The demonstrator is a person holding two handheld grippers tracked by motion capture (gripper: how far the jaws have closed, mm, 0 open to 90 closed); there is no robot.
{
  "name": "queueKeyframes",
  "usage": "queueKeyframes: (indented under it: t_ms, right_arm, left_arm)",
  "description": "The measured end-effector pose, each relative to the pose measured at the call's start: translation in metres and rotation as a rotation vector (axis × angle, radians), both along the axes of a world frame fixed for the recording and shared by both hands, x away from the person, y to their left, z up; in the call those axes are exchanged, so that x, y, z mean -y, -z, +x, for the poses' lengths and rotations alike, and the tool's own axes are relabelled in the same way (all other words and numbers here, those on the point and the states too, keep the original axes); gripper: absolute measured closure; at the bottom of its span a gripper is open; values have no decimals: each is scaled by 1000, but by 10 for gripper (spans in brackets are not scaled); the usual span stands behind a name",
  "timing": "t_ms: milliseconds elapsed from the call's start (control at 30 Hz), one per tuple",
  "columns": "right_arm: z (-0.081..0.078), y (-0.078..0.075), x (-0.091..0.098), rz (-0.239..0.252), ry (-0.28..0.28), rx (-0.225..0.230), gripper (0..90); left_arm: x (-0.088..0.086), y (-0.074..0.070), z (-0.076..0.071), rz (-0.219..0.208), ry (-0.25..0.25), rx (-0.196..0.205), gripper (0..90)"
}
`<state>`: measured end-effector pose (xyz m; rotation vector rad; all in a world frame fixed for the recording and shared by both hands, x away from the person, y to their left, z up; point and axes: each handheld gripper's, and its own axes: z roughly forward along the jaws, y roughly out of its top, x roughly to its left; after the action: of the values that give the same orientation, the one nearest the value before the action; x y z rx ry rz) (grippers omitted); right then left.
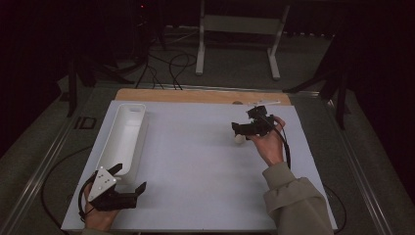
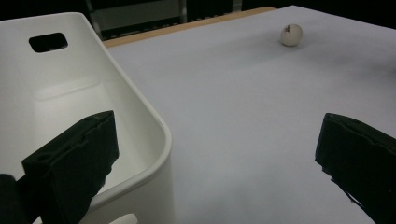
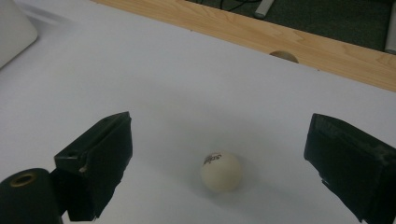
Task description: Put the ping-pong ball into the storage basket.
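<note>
Two tongs on the go here, so we'll run across from the left. Our left tongs [image 1: 128, 182] sit low at the near left corner of the counter [image 1: 195, 166], jaws spread wide with nothing in them. One jaw hangs over the near end of the long white bin [image 1: 125, 134], the other over bare white counter. The bin runs lengthwise away from us along the left side, and as far as we can see there's nothing in it; there's a handle slot in its far wall.

Moving right, the middle of the counter is just plain white sheet, with a strip of wood showing at the far edge.

Then the bit that matters: the little white ball [image 3: 221, 171], with a small printed mark on top, sits on the counter over on the right side, well apart from the bin. Our right tongs [image 3: 219, 163] are right over it, jaws wide open and not touching it yet. From the right gripper view the ball sits pretty much between the two jaws, a touch left of centre. So the right hand is clearly the nearer one. We reckon closing on the ball is the next move, and being round it could easily roll or squirt out if the jaws don't meet it evenly.
</note>
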<state>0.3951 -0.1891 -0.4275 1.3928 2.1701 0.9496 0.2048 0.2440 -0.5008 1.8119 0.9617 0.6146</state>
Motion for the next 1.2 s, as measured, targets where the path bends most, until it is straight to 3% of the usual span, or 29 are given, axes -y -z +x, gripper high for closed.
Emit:
queueKeyframes:
  t_ms: [1200]
  right_arm:
    - [12,16,-3,6,2,-32,76]
  left_arm:
    - [0,0,0,0,1,1,0]
